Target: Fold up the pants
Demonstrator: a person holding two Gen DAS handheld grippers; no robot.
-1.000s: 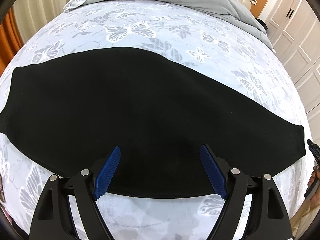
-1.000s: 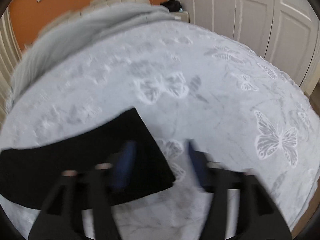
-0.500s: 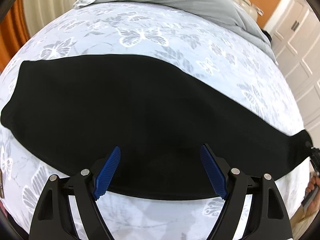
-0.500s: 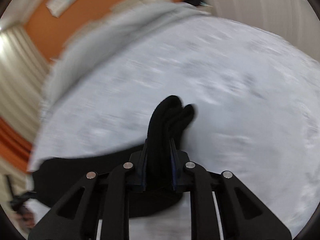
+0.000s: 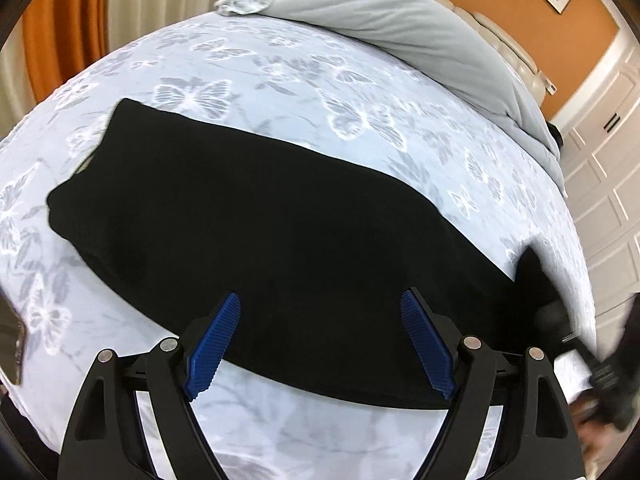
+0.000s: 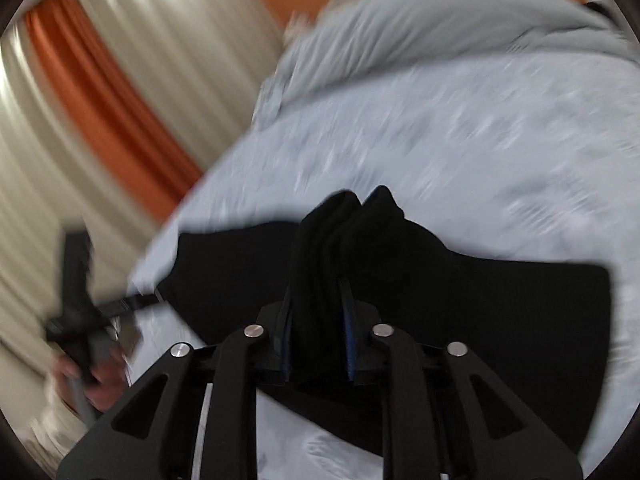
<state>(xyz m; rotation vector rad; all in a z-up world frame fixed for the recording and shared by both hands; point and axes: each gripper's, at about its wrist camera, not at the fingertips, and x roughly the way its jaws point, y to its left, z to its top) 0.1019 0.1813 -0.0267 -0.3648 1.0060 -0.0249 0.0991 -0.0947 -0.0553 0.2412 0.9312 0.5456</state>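
Since the earlier frames, the right gripper (image 6: pixel 318 316) has clamped onto a bunched end of the black pants (image 5: pixel 248 240) and lifted it, blurred, at lower centre of its view, so the fold looks underway. Across the butterfly bedspread (image 5: pixel 280 68), mid-frame, lies the rest. Jaws spread and empty, the left gripper (image 5: pixel 320 344) hovers at the near hem. Waistband or cuff: unclear.

Your left gripper (image 5: pixel 320 344) hovers with its blue pads (image 5: pixel 214 346) spread wide apart, nothing between them; your right gripper (image 6: pixel 318 316) is clamped tight, black pants (image 6: pixel 320 248) bunched between its fingers
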